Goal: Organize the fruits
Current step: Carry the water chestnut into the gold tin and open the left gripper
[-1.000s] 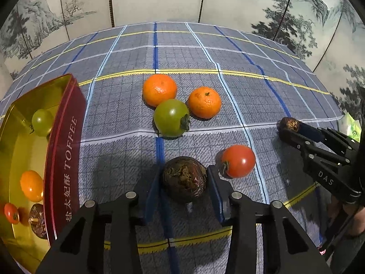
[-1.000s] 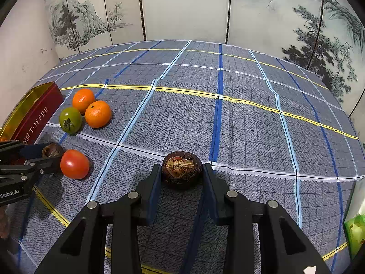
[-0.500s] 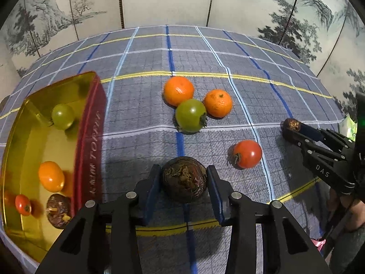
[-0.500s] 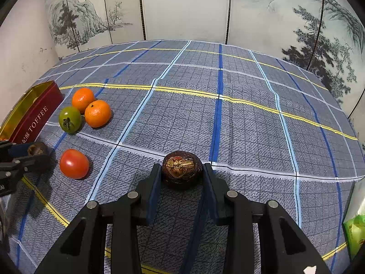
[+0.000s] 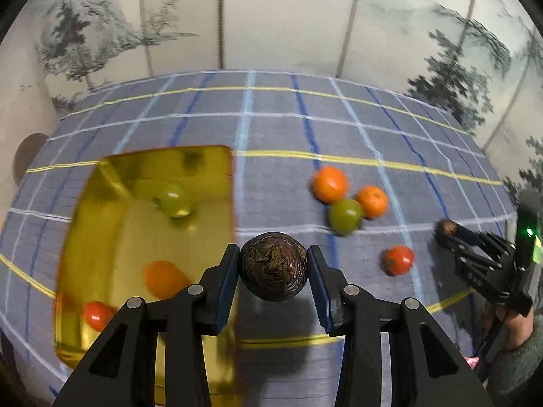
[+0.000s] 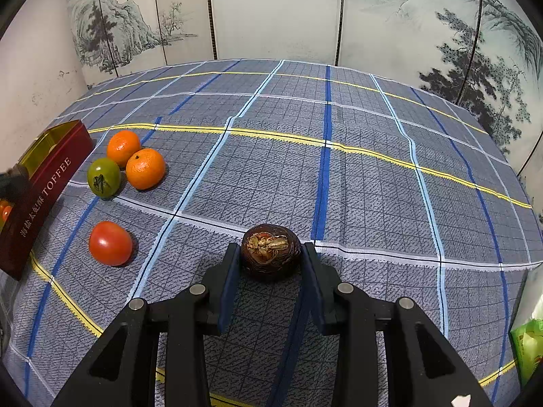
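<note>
Your left gripper (image 5: 274, 268) is clamped on a dark passion fruit (image 5: 274, 266), carried clear of the cloth at the right rim of the gold toffee tin (image 5: 217, 156), which lies toward nine o'clock and seems, through the blur, to hold a green fruit (image 5: 174, 200) and other pieces. Your right gripper (image 6: 270, 257) pinches a second passion fruit (image 6: 270, 252) low over the plaid tablecloth (image 6: 373, 176). From it, the red tomato (image 6: 110, 243) sits at nine o'clock, the green tomato (image 6: 103, 177) and two oranges (image 6: 145, 168) at ten.
</note>
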`<state>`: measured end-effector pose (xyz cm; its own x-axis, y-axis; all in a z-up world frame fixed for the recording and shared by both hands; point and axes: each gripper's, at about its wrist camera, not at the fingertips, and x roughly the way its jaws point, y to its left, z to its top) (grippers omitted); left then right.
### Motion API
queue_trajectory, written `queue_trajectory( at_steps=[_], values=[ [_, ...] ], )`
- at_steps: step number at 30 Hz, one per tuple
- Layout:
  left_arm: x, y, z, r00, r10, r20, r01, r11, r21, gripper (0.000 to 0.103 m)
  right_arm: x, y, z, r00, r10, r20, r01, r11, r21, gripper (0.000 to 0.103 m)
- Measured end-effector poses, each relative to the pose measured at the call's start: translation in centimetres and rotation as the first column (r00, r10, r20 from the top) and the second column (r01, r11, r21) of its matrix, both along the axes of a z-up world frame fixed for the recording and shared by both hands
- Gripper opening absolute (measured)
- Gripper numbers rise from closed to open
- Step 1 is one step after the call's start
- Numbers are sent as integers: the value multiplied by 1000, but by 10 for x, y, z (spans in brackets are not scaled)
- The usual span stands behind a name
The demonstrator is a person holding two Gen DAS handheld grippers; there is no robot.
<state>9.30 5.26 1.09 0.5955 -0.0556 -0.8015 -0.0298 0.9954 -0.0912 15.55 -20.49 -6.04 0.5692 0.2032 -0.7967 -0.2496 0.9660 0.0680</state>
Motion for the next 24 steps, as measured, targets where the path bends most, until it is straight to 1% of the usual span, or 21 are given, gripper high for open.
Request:
queue_trajectory(
  at_steps=[6, 8, 12, 18, 24],
  values=[
    [2, 51, -2, 993, 117, 3, -117, 992, 38, 41, 0, 0, 0, 1000, 0, 0, 0, 1000, -1, 34],
    [3, 69, -6, 987, 160, -5, -159, 986, 51, 41, 0, 0, 0, 1000, 0, 0, 0, 1000, 0, 34],
    [4, 95, -17, 977, 213, -25, -211, 975, 66, 41, 0, 1, 0, 1000, -1, 1, 1, 1000, -2, 34],
    [3, 112, -35, 970, 235, -68, -228, 969, 98, 41, 0, 2, 0, 1000, -1, 0, 1, 1000, -2, 34],
    [1, 115, -47, 968, 233, -98, -223, 969, 103, 41, 0, 1, 0, 1000, -1, 0, 1, 1000, -2, 34]
  ],
)
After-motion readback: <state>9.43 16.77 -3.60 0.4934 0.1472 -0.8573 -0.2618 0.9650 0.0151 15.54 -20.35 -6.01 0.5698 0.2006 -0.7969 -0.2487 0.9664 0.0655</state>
